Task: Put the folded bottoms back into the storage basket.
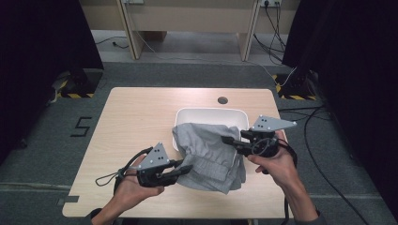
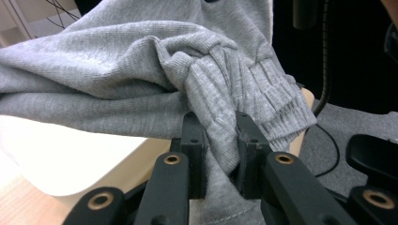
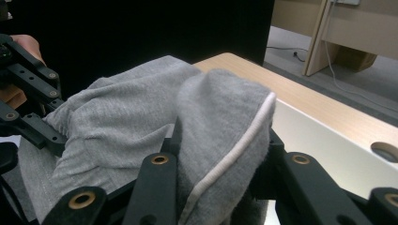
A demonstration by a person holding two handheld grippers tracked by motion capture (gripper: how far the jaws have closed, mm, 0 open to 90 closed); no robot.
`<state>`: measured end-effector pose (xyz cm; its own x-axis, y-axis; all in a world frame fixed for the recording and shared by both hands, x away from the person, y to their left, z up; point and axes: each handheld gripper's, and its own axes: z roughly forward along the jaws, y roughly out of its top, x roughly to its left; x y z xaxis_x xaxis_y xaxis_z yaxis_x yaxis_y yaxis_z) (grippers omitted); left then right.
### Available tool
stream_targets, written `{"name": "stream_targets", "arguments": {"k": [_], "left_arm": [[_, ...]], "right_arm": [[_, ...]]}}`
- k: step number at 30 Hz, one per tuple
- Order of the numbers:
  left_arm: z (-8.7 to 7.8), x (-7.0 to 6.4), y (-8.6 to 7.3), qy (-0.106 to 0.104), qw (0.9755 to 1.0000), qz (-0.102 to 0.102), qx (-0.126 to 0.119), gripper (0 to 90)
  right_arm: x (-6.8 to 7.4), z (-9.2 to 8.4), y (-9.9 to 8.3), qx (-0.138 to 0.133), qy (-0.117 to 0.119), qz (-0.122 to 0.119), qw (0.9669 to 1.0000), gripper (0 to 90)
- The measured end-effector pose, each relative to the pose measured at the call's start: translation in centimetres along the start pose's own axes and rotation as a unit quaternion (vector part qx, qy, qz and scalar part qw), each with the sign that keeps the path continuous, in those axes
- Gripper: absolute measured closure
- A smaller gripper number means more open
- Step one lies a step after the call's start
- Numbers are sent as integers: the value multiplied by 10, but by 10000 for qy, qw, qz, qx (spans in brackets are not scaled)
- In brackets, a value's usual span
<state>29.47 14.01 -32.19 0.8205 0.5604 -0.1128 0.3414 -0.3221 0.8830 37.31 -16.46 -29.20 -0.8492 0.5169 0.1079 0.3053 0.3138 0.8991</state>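
Observation:
A grey knitted garment (image 1: 206,150) hangs between both grippers, just above a white rectangular tub (image 1: 211,115) on the wooden table (image 1: 136,117). My left gripper (image 1: 187,168) is shut on the garment's lower left part, near a ribbed band (image 2: 263,93); grey cloth is pinched between its two black pads (image 2: 193,140). My right gripper (image 1: 226,139) is shut on the garment's right edge. In the right gripper view the cloth (image 3: 216,122), with a white seam (image 3: 234,150), drapes over the jaws and hides the fingertips.
The tub sits at the table's middle right, partly under the garment. A round cable hole (image 1: 222,100) lies behind it. Cables (image 1: 324,154) trail on the floor at the right. Bare tabletop lies to the left and at the back.

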Motion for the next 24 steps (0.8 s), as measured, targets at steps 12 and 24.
{"name": "stream_targets", "arguments": {"k": [12,24], "left_arm": [[7,27,22,121,9997,-186,-109,762],[33,53,36,267,9986,-453,-66,762]], "right_arm": [[-25,13,28,54,-102,13,9999,691],[-57,33,51,421,-272,50,9987,691]]}}
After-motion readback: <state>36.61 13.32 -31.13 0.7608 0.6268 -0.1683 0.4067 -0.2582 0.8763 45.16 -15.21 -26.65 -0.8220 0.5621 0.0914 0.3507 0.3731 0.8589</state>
